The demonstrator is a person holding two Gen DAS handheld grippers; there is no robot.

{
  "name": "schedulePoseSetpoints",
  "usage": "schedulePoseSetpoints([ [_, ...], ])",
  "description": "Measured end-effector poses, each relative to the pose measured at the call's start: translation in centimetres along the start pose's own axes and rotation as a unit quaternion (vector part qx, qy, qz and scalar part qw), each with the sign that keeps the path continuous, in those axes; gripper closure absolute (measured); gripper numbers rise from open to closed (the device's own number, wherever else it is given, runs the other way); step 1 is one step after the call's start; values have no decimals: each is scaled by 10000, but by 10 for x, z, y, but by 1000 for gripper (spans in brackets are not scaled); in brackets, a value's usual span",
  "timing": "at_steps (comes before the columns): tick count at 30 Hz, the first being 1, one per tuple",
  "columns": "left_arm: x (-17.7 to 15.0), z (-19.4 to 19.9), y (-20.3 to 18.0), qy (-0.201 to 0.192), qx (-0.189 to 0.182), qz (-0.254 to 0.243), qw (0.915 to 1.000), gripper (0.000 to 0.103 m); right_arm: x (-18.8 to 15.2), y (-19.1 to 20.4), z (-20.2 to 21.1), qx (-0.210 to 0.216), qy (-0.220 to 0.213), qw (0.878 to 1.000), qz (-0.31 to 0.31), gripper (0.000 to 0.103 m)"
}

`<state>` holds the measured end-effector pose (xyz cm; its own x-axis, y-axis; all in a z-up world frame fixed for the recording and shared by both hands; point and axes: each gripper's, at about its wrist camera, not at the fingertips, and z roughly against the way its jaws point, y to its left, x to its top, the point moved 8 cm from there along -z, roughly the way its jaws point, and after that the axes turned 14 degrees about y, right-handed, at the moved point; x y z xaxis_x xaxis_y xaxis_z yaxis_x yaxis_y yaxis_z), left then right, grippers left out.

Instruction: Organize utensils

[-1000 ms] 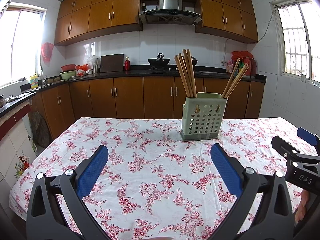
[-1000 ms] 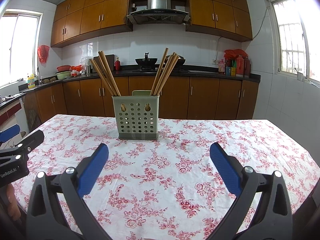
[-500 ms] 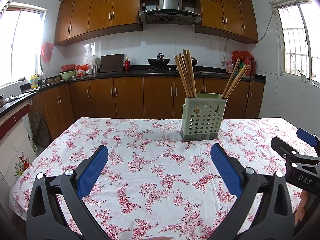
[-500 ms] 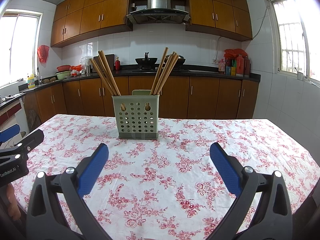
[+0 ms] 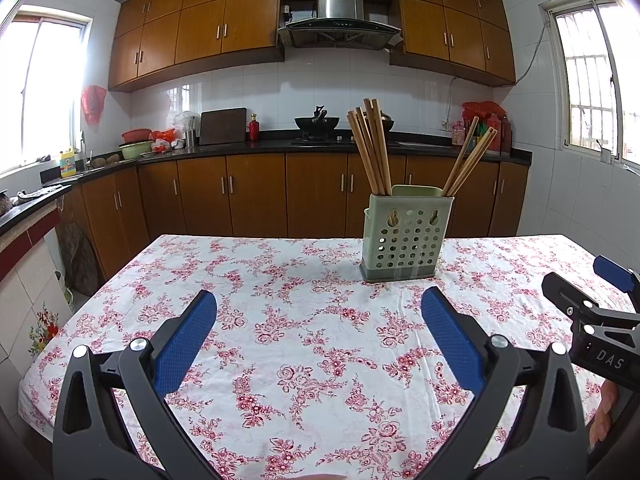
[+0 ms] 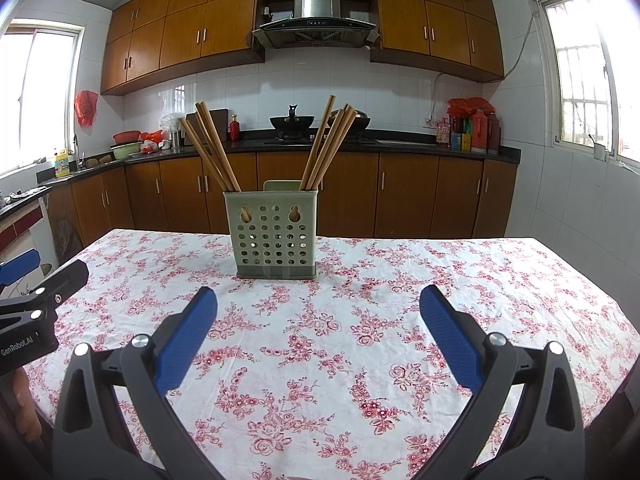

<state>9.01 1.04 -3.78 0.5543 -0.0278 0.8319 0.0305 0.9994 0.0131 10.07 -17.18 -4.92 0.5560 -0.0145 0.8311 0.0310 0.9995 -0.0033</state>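
A pale green perforated utensil holder (image 5: 406, 240) (image 6: 276, 236) stands upright on the floral tablecloth (image 5: 304, 320) (image 6: 360, 320), toward the far side. Wooden chopsticks stand in it in two bunches: one bunch at its left (image 5: 370, 148) (image 6: 210, 152), another leaning right (image 5: 470, 162) (image 6: 330, 144). My left gripper (image 5: 319, 308) is open and empty, low over the near part of the table, well short of the holder. My right gripper (image 6: 319, 306) is open and empty too, beside the left one. Each gripper shows at the edge of the other's view.
Kitchen cabinets and a black counter (image 5: 280, 146) with a wok (image 5: 317, 122), bottles and bowls run behind the table. Windows are at left and right. The table's left edge (image 5: 100, 292) drops to a tiled floor.
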Motion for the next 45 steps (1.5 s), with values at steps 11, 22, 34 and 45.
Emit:
schedulePoseSetpoints([
  [11, 0, 0, -1, 7, -17, -3, 10000, 2, 0, 0, 0, 0, 4, 10000, -6, 4],
  [22, -2, 0, -2, -18, 19, 11, 10000, 2, 0, 1, 0, -3, 0, 10000, -23, 4],
  [34, -2, -1, 0, 13, -12, 29, 10000, 2, 0, 0, 0, 0, 2, 10000, -27, 4],
  [45, -2, -1, 1, 17, -14, 39, 10000, 2, 0, 0, 1, 1, 2, 10000, -27, 4],
])
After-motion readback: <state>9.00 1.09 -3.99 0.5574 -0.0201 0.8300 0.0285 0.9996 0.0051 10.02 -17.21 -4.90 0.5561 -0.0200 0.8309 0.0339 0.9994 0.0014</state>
